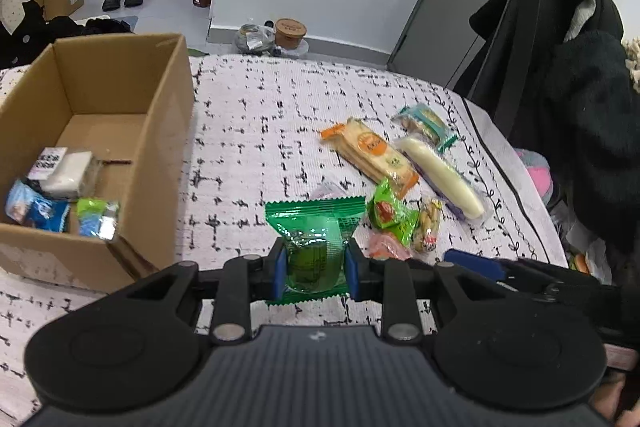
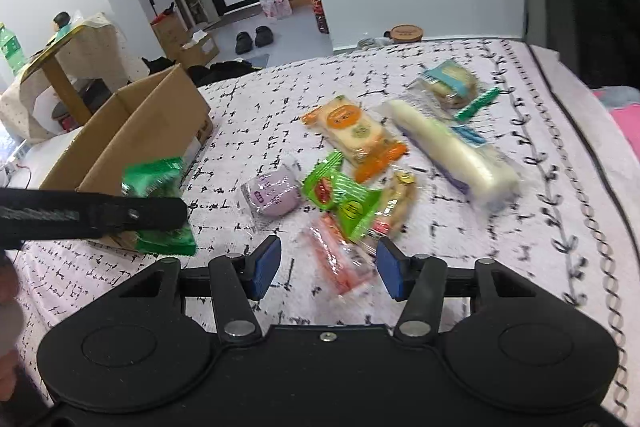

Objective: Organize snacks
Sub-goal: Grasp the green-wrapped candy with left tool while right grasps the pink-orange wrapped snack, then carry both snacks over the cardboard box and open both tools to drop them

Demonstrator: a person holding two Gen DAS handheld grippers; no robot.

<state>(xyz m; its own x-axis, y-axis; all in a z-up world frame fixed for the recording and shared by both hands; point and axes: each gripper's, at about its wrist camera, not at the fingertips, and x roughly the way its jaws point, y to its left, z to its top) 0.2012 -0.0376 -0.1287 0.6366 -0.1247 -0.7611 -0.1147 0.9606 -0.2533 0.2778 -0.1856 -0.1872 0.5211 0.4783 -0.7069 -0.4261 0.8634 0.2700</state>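
My left gripper [image 1: 316,263] is shut on a green snack packet [image 1: 316,227], its blue pads pressing both sides, held above the patterned bedspread [image 1: 260,131]. In the right wrist view that packet [image 2: 160,179] hangs beside the cardboard box [image 2: 132,131]. My right gripper [image 2: 328,263] is open, its jaws either side of a pink-orange packet [image 2: 340,259] that lies on the cover. Beyond it lie a purple round snack [image 2: 274,193], a small green packet [image 2: 340,193], an orange cracker pack [image 2: 356,135], a long white roll [image 2: 452,151] and a teal-labelled pack [image 2: 448,83].
The open cardboard box [image 1: 120,75] at the left holds several wrapped snacks [image 1: 64,167]. Dark clothes [image 1: 580,75] hang over a chair at the bed's right edge. Past the far edge are a lidded tub [image 1: 290,31], shoes and a bottle on the floor.
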